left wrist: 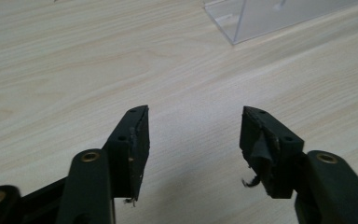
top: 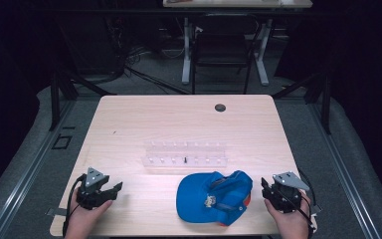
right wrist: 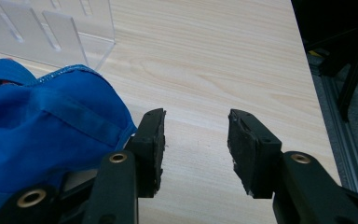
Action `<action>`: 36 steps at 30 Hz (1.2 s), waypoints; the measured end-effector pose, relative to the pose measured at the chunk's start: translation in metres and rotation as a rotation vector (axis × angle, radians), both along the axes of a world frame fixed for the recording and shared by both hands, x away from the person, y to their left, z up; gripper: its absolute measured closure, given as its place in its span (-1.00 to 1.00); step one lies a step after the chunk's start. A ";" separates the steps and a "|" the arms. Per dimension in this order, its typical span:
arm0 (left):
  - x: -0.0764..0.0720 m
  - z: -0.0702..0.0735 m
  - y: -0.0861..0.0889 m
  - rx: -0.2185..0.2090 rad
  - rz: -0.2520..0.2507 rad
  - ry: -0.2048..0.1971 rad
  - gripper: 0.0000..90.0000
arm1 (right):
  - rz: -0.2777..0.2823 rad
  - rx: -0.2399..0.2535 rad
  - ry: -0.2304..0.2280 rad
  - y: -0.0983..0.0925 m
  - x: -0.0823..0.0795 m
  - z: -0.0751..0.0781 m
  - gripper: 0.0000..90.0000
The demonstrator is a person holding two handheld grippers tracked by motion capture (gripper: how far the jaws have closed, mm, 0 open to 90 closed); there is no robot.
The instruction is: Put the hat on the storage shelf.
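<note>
I see my left gripper [top: 113, 189] and right gripper [top: 264, 188] gaping empty over pale woodgrain table [top: 144, 119], the soft blue cap [top: 214, 197] crumpled beside the right one, before a clear acrylic rack [top: 185, 154].

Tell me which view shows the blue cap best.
The high view: the whole cap lies near the table's front edge, between both grippers. The right gripper view shows part of its blue fabric, close beside the open right gripper. The left gripper view looks at bare table.
</note>
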State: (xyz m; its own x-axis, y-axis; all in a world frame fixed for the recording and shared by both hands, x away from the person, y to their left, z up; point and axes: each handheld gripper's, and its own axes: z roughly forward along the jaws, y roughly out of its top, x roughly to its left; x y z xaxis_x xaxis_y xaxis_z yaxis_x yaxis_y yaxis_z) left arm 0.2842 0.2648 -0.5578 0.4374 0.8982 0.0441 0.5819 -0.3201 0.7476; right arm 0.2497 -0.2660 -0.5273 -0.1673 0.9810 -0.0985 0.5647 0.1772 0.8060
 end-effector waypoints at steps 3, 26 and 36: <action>0.000 -0.001 -0.002 -0.002 0.003 0.009 -0.01 | 0.000 0.018 0.023 0.000 0.000 0.001 0.30; 0.000 -0.001 -0.009 -0.022 0.008 0.049 0.12 | 0.074 0.090 0.250 0.007 0.008 0.024 0.36; 0.001 -0.002 -0.010 -0.032 0.011 0.057 0.12 | 0.107 0.118 0.338 0.010 0.019 0.040 0.34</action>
